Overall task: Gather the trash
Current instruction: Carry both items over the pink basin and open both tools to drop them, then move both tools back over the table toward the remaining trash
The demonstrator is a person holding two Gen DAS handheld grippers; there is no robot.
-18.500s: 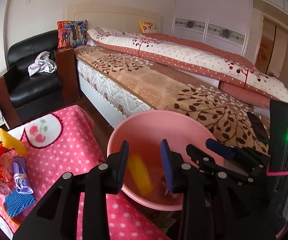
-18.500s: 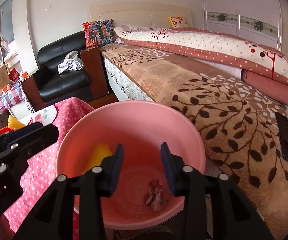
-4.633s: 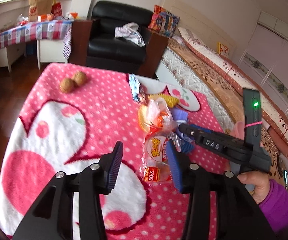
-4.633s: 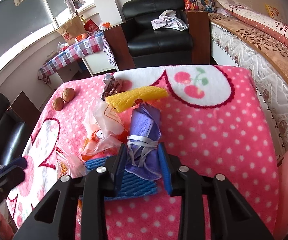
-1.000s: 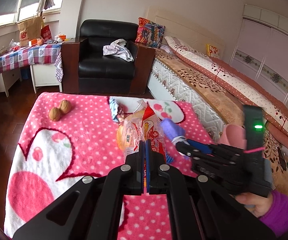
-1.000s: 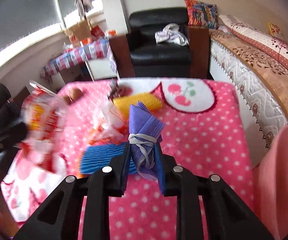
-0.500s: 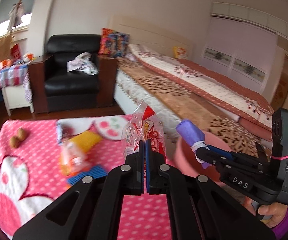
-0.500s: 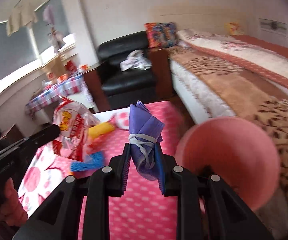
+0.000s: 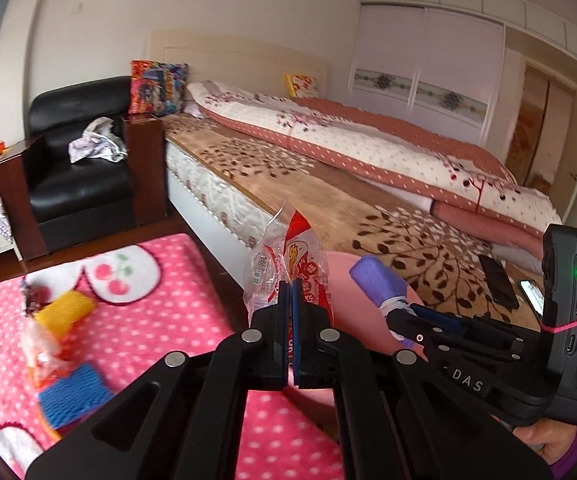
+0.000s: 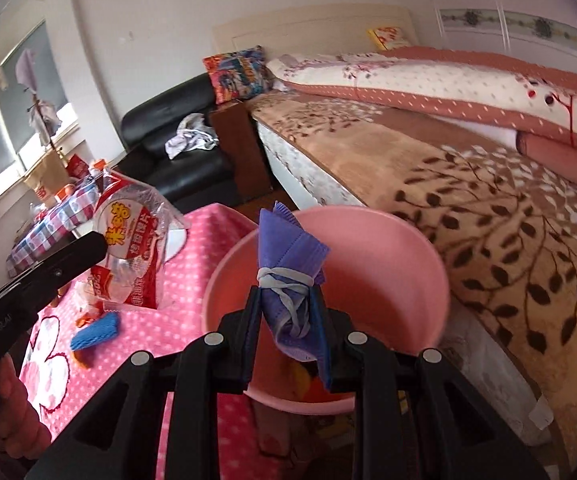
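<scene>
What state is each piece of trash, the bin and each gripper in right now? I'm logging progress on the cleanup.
left gripper: shut on the snack wrapper.
snack wrapper: empty, crumpled, held in the air.
right gripper: shut on the purple mask.
purple mask: rolled, tied with its straps, held in front of the bin's mouth.
pink bin: open, some trash inside.
yellow piece: lying on the pink cloth.
blue piece: lying on the cloth.

A black armchair (image 9: 76, 168) stands beside the bed (image 9: 328, 184), a phone (image 9: 498, 276) on it
</scene>
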